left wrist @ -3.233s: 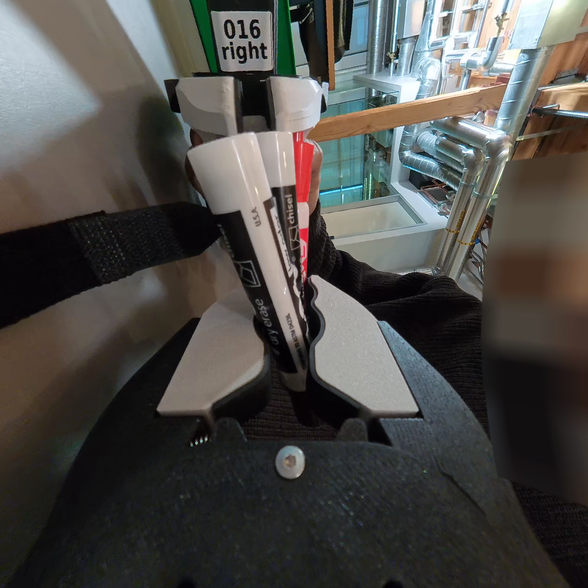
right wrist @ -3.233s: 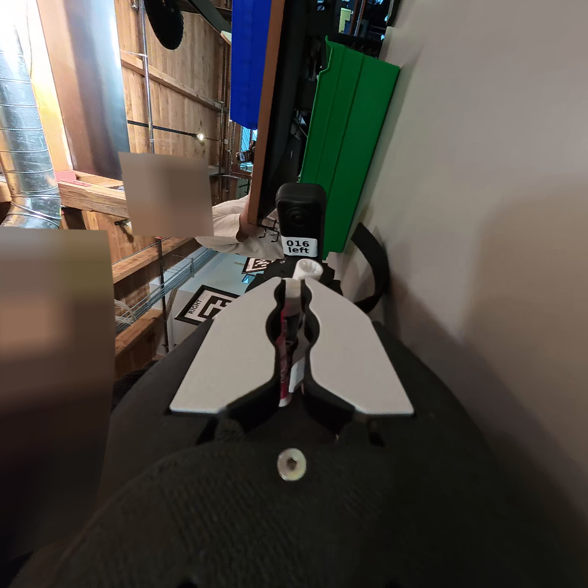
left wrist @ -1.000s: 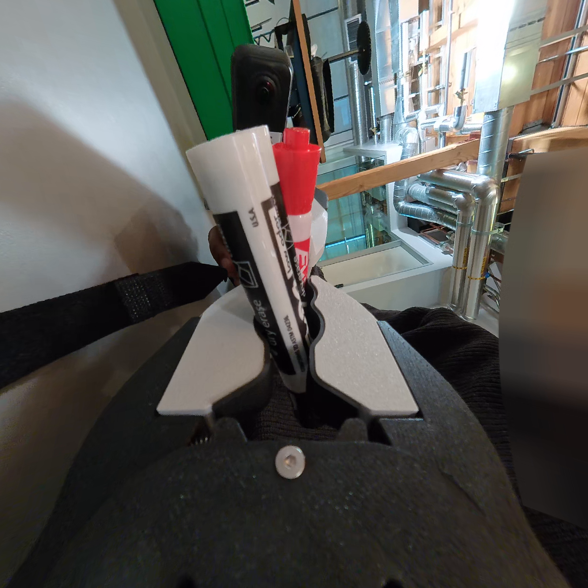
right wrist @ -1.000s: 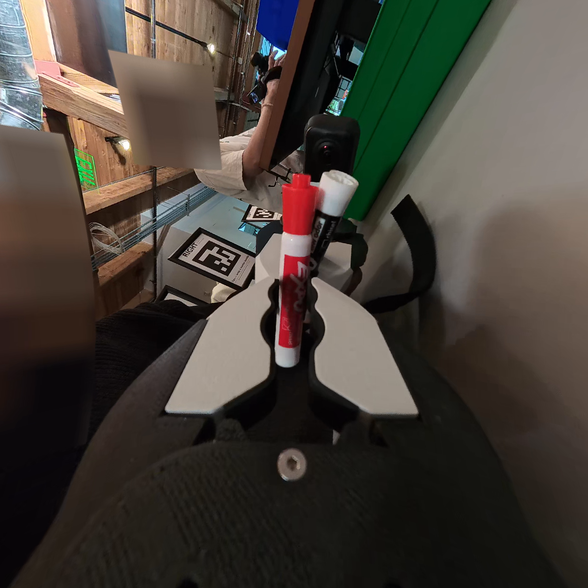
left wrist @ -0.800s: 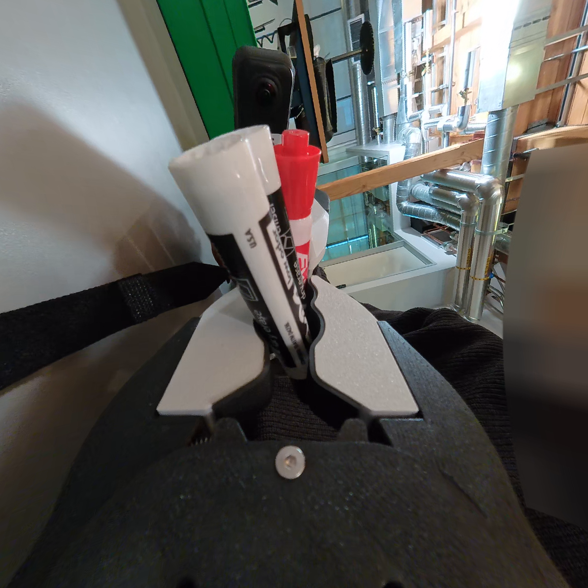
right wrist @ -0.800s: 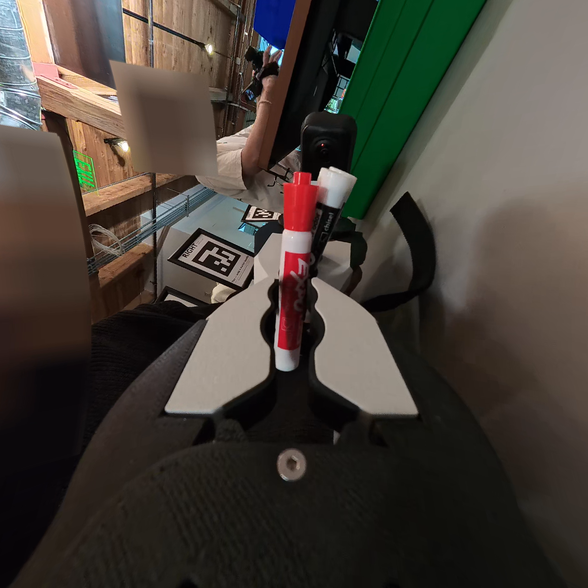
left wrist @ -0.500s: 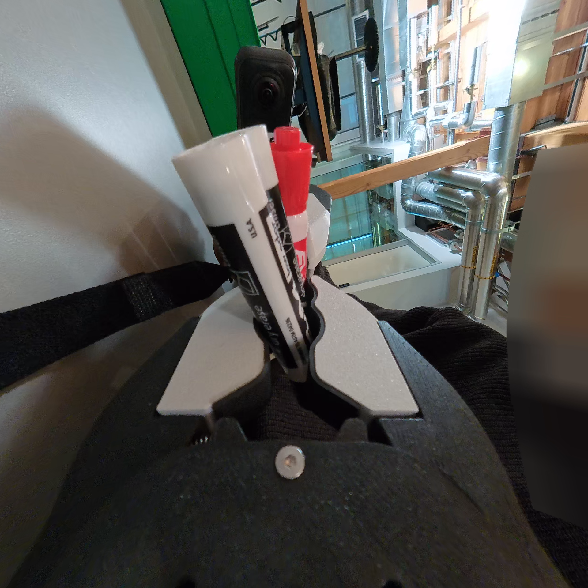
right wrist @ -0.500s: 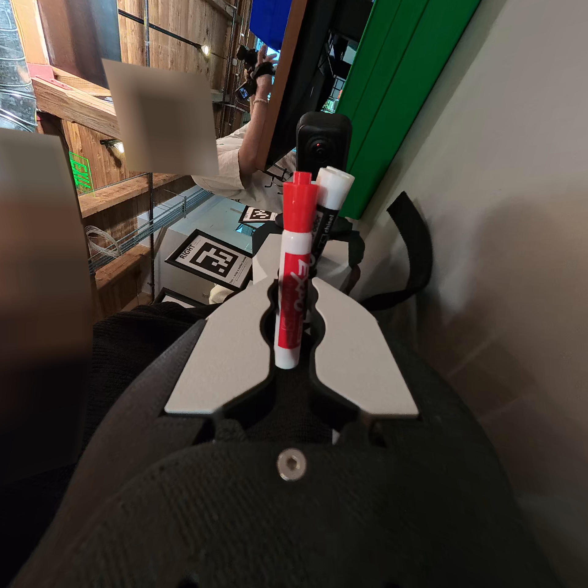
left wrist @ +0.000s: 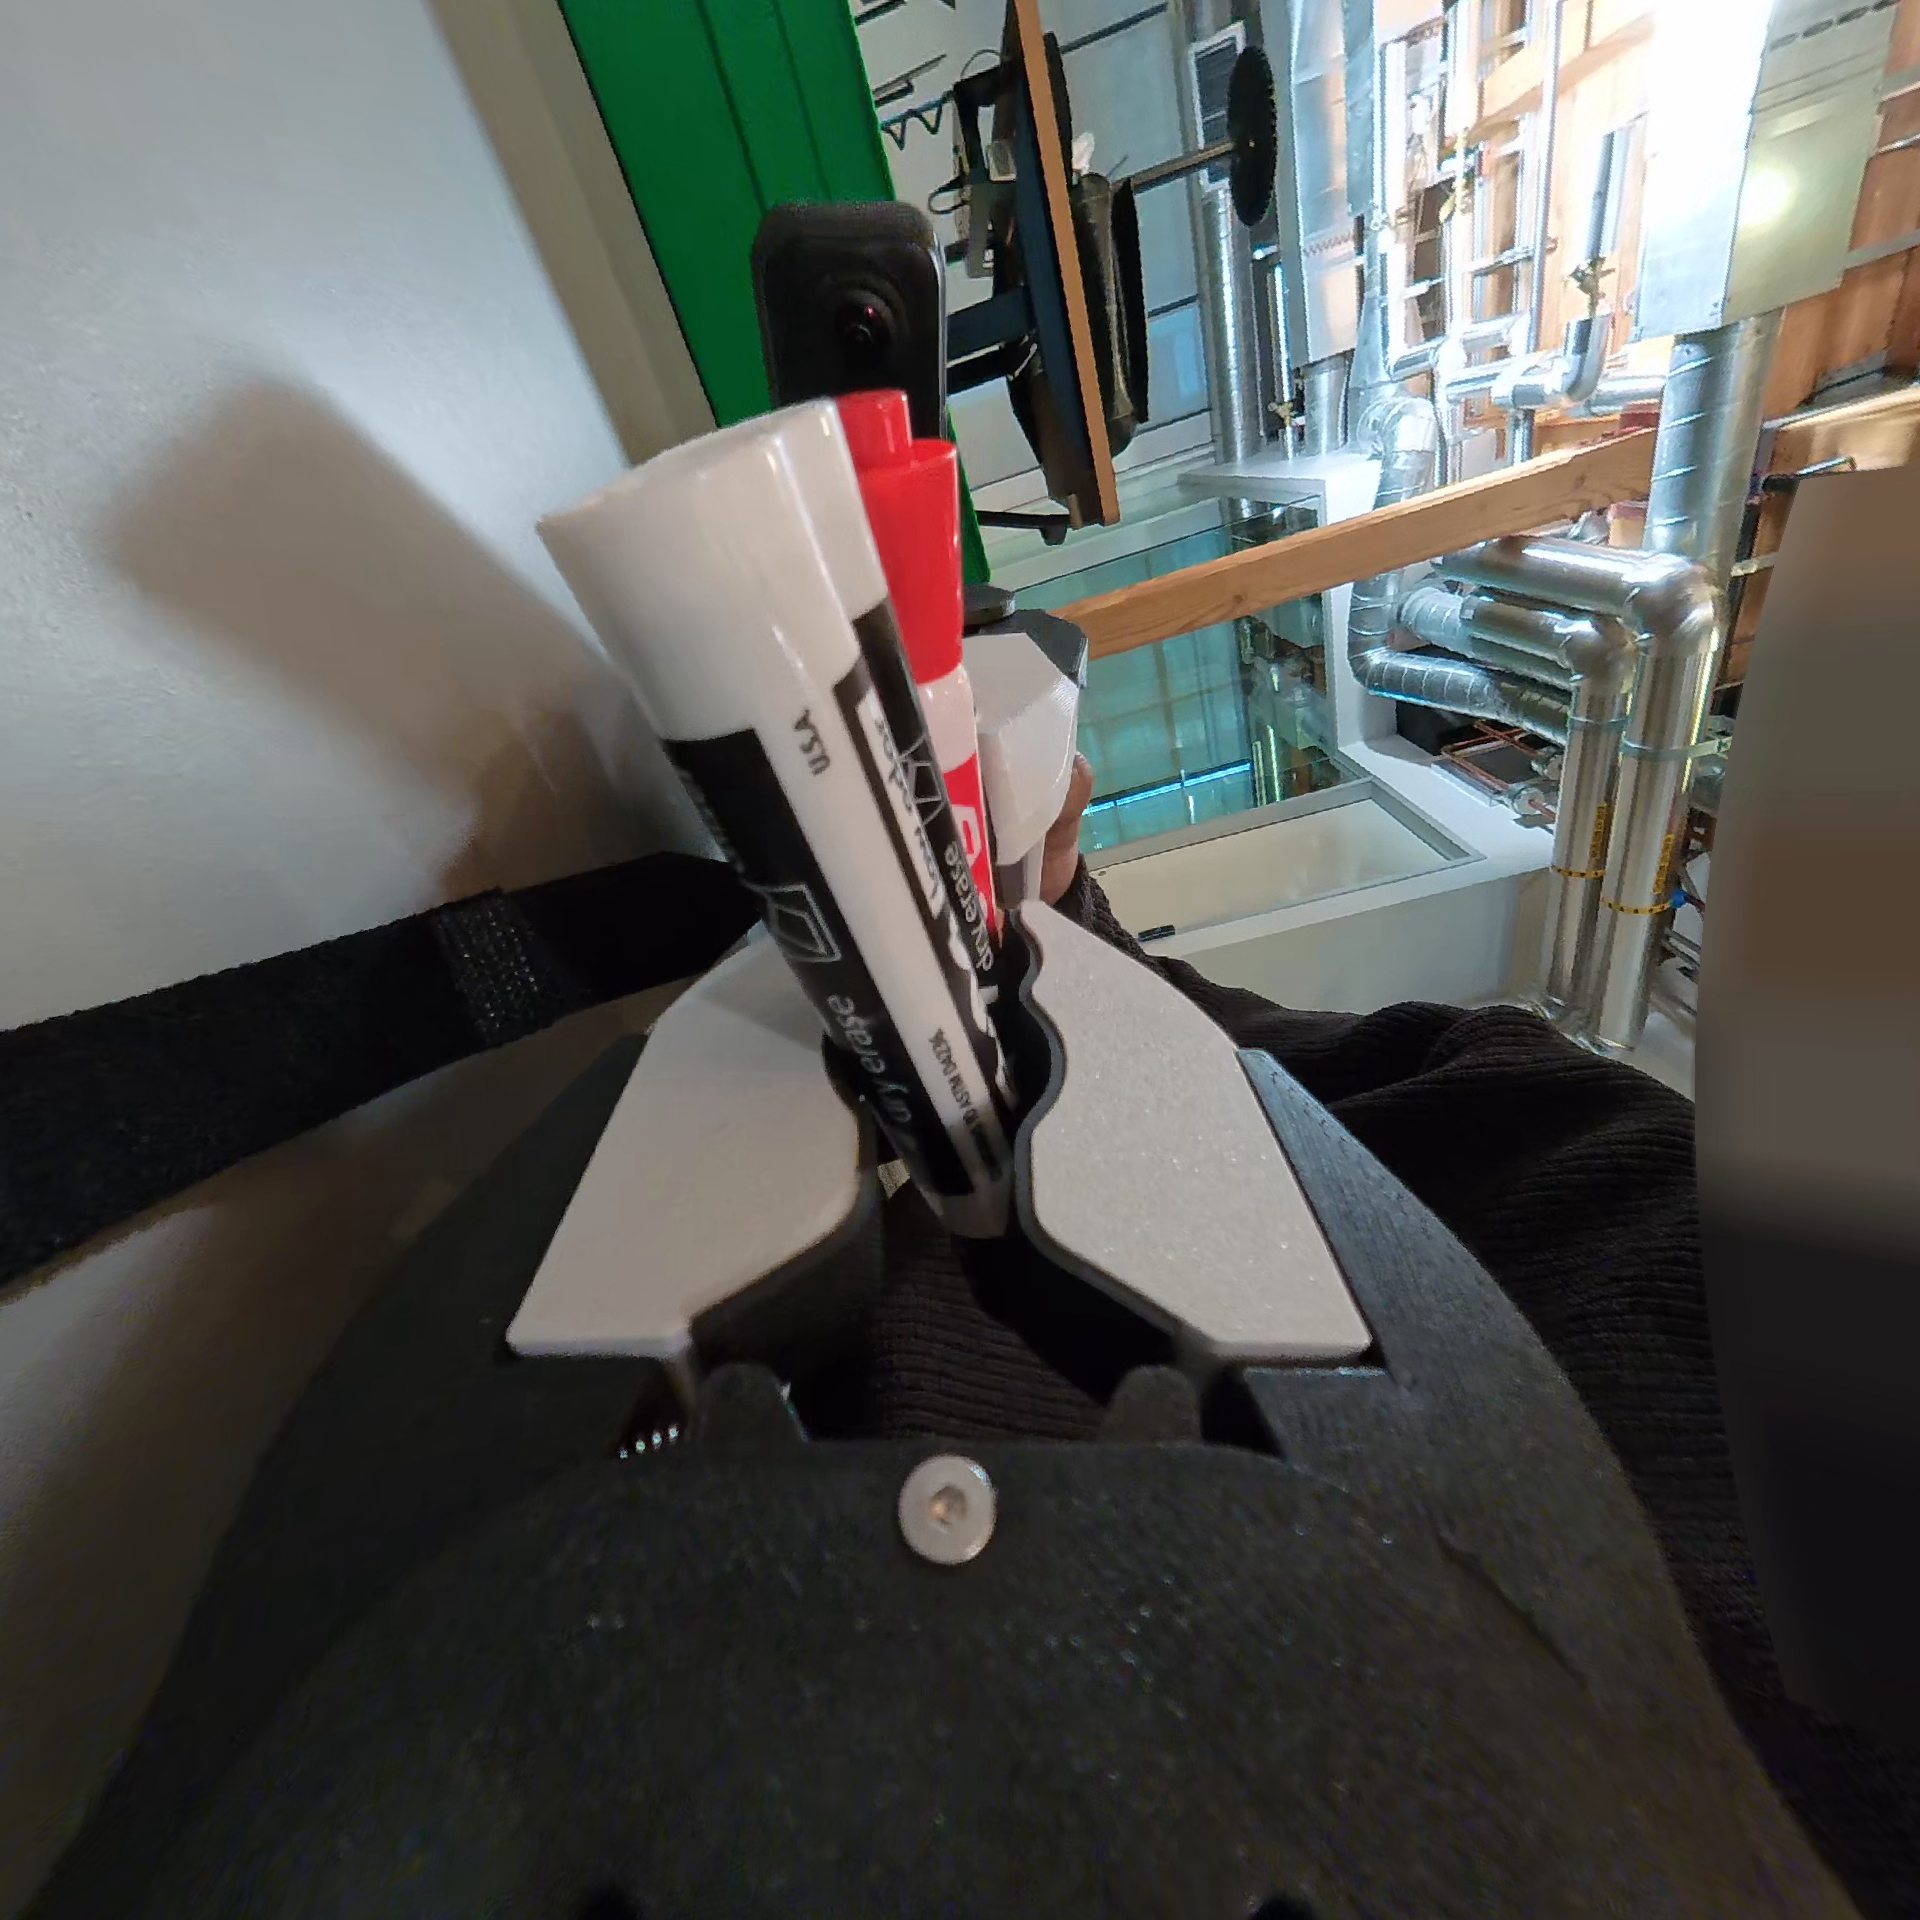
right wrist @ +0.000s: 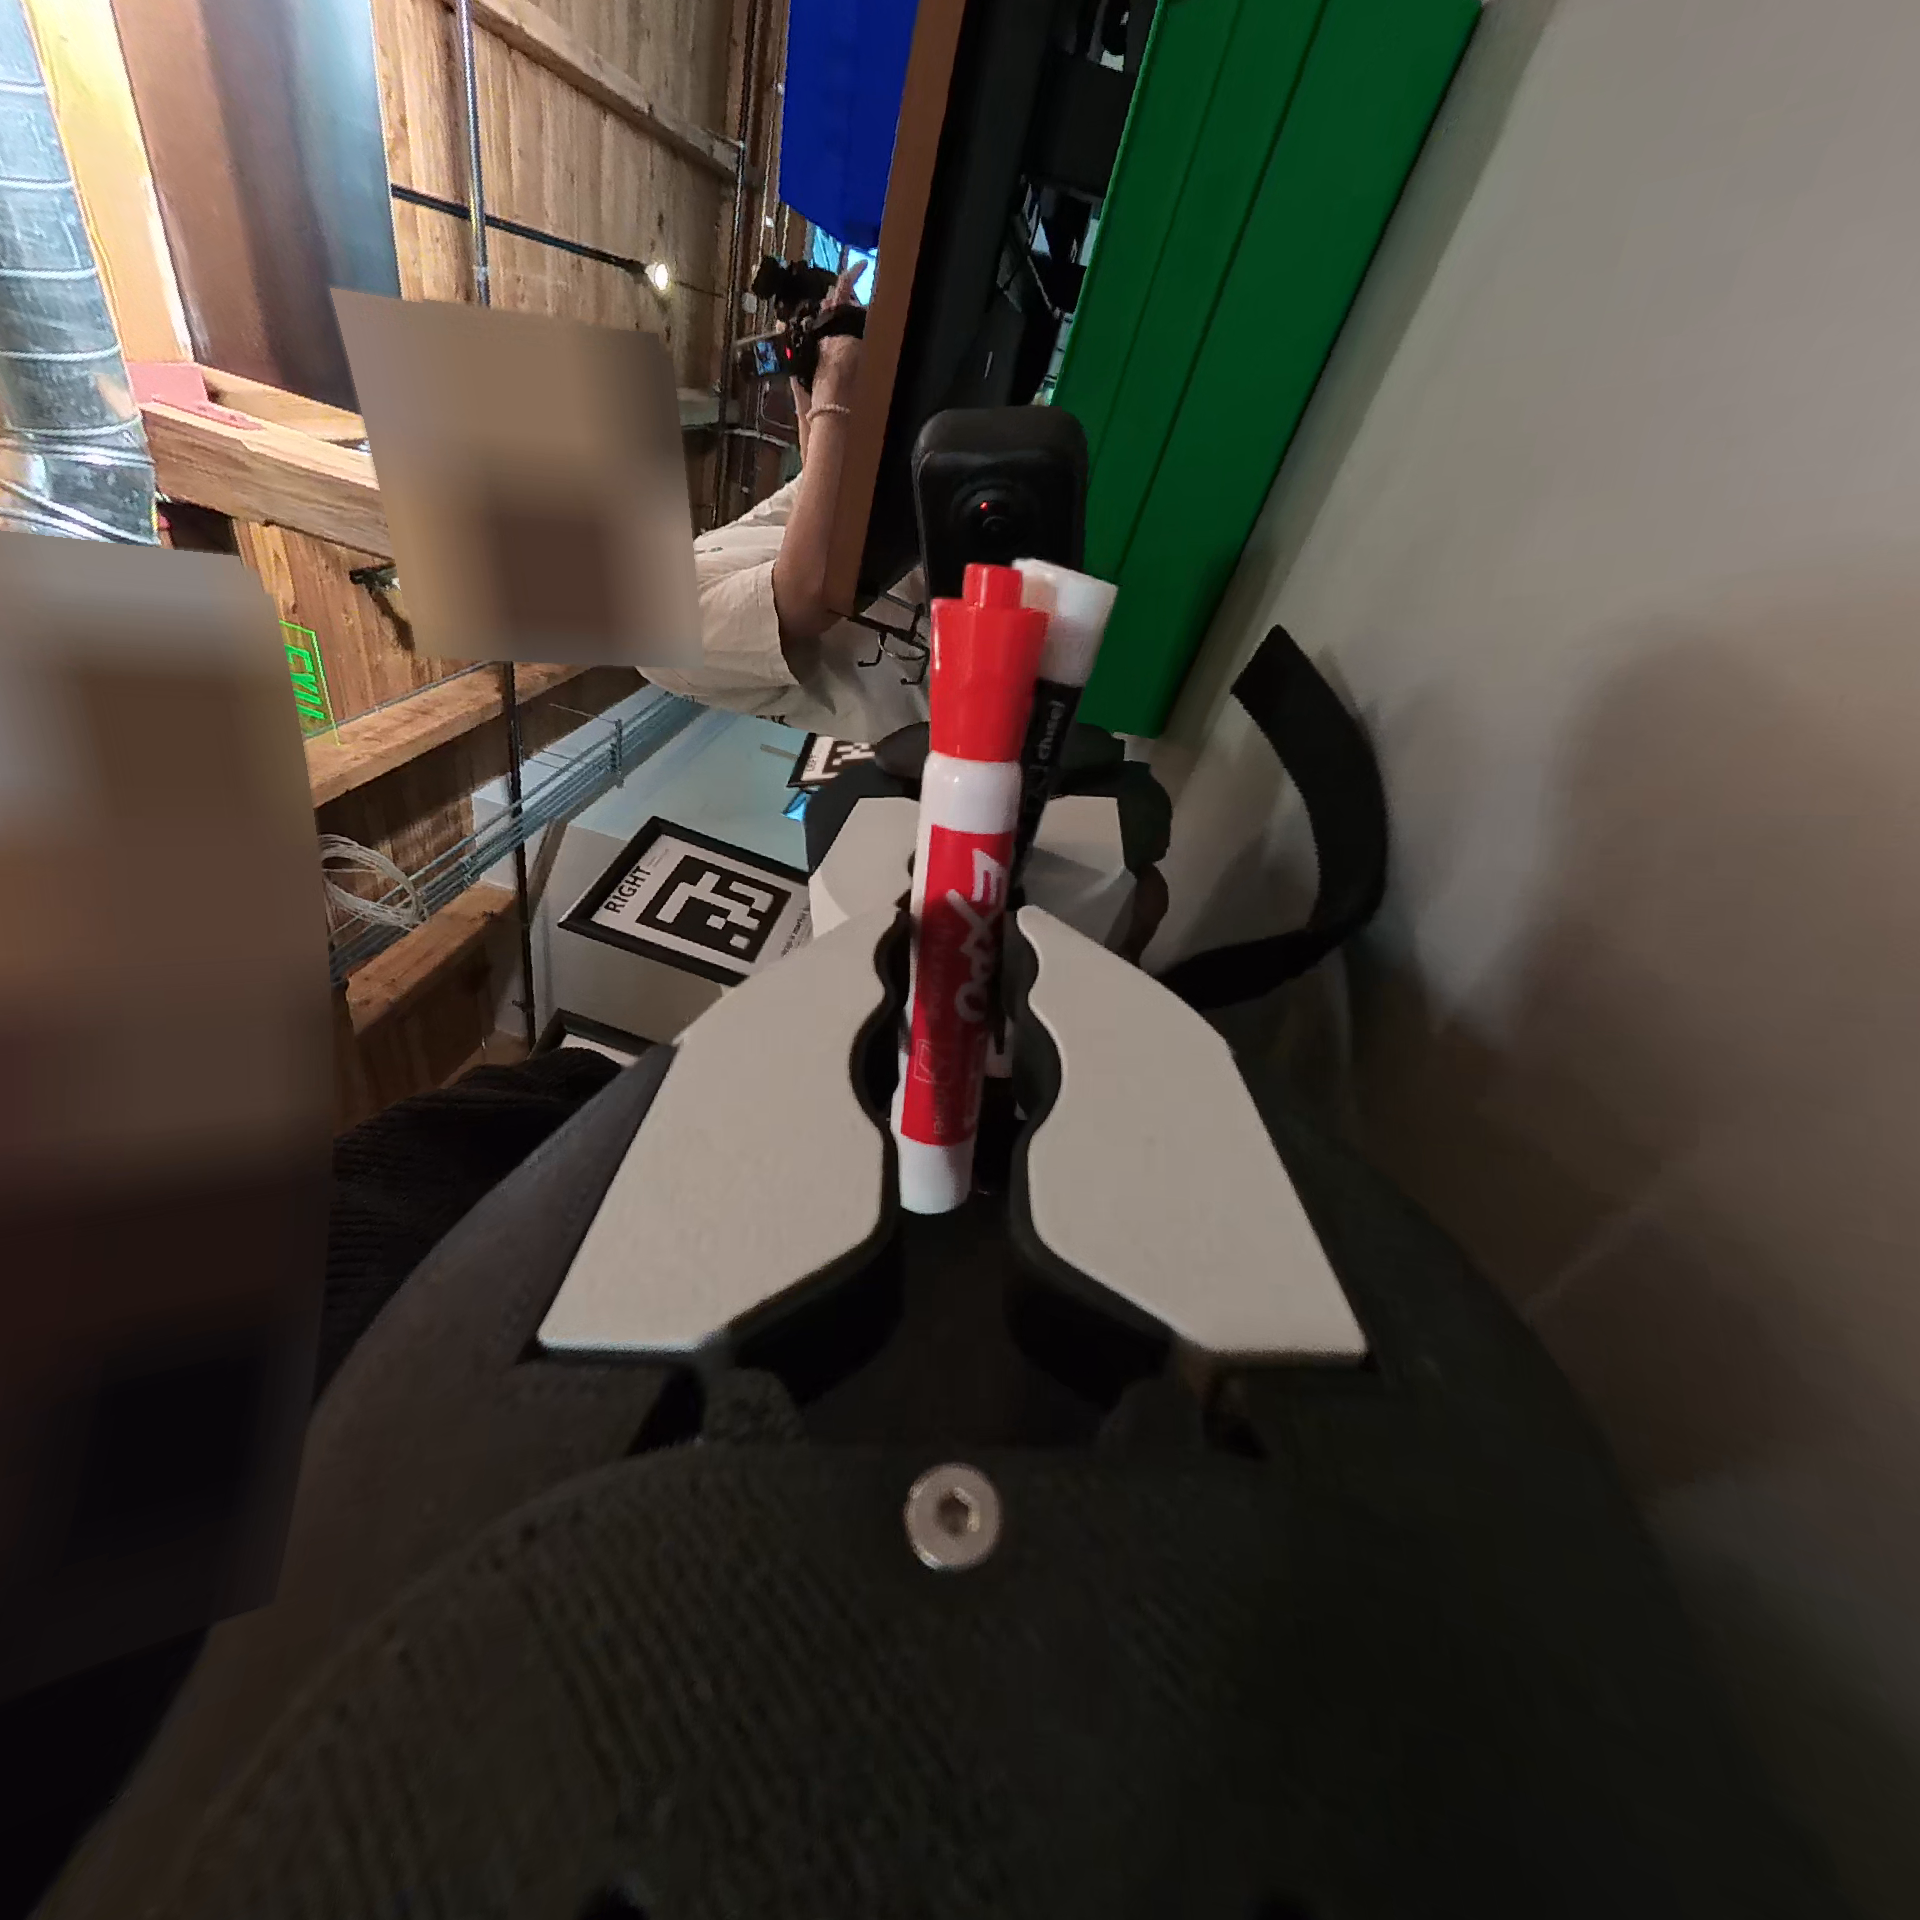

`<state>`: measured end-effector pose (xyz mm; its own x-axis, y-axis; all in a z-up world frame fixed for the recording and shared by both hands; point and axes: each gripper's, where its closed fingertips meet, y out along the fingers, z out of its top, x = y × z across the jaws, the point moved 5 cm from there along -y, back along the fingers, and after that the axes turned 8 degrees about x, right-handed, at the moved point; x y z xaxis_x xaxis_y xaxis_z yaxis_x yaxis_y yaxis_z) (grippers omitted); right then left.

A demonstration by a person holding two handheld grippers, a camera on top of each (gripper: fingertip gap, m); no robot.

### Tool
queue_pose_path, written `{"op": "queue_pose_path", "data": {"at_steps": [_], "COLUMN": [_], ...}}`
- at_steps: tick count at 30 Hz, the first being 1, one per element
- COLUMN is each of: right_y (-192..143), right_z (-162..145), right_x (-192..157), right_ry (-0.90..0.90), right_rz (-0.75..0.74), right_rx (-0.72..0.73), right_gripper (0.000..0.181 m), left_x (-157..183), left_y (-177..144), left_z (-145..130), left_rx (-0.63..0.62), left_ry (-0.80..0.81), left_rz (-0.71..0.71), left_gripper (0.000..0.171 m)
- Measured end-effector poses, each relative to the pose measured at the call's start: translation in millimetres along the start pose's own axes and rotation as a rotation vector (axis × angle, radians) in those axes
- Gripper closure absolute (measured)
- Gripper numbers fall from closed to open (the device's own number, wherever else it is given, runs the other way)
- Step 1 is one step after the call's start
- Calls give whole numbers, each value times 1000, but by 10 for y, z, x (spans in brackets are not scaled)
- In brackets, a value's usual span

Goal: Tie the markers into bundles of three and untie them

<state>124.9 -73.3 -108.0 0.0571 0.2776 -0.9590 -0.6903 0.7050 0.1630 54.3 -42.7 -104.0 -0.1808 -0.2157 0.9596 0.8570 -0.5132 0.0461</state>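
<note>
My left gripper (left wrist: 904,935) is shut on the lower ends of two black-and-white markers (left wrist: 790,727), which stick up between its fingers. A red marker (left wrist: 925,561) lies against them on the far side. My right gripper (right wrist: 961,925) is shut on that red marker (right wrist: 966,831), with the white ends of the black markers (right wrist: 1070,623) just behind it. The two grippers face each other closely: the right one (left wrist: 1029,727) shows behind the markers, and the left one (right wrist: 1081,883) behind the red marker. A black hook-and-loop strap (left wrist: 260,1039) hangs loose from the markers; it also shows in the right wrist view (right wrist: 1340,810).
A pale flat surface (left wrist: 208,416) lies close beside both grippers, with a green panel (right wrist: 1226,312) on it. A person holding a camera (right wrist: 790,561) is in the background. A black-and-white tag board (right wrist: 707,894), metal pipes (left wrist: 1590,727) and a wooden rail (left wrist: 1351,540) are farther off. The tips of both grippers are at nearly the same place.
The right gripper has shifted from the markers' top ends to a grip lower on the red marker, whose red cap now sticks up. In the last second the markers only tilt slightly.
</note>
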Motion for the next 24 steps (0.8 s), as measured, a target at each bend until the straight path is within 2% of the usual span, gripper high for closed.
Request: {"op": "queue_pose_path", "data": {"at_steps": [15, 24], "right_y": [6, 20], "right_z": [-17, -15], "right_x": [55, 47], "right_ry": [116, 90], "right_rz": [-23, -61], "right_rx": [121, 152], "right_gripper": [165, 165], "left_x": [-34, -40], "left_y": [-8, -16], "left_z": [18, 27], "left_rx": [13, 19], "left_ry": [23, 48], "left_rz": [40, 58], "left_gripper": [147, 147]}}
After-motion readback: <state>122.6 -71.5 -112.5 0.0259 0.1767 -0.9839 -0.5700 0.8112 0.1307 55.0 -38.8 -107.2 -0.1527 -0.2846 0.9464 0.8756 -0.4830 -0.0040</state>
